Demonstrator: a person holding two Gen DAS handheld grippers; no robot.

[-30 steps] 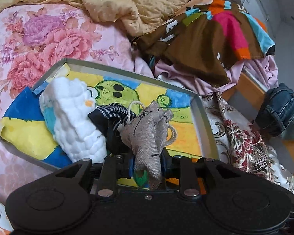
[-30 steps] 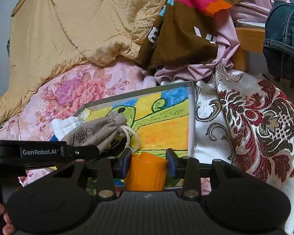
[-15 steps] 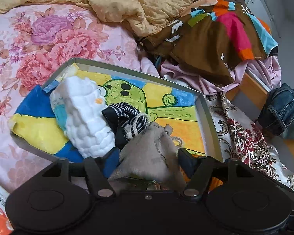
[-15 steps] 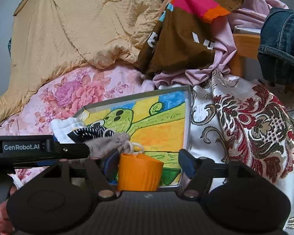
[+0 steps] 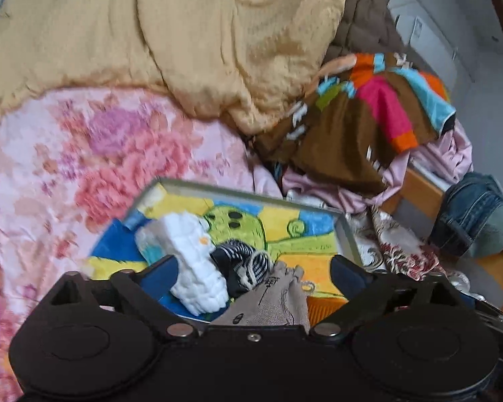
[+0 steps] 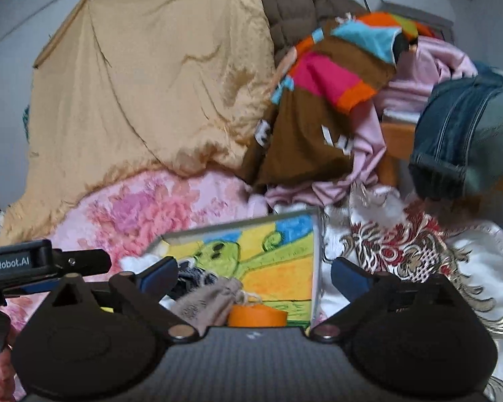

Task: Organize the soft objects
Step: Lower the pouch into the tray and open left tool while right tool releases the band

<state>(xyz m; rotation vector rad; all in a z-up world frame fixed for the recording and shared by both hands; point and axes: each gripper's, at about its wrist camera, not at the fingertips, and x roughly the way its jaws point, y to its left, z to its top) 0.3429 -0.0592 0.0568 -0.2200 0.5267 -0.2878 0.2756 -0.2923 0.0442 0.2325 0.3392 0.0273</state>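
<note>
Obscured and cut-off regions, both wrist views

Your left gripper's body is covering the lower end of the grey drawstring pouch (image 5: 271, 305) and most of the orange cup (image 5: 325, 308); the floral sheet (image 5: 117, 140) is smearing with motion blur. In the right view, your hand (image 6: 3, 378) is running off the frame's edge.

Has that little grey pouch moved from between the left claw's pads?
Yes. The grey pouch dropped onto the tray as the left claw opened.
</note>
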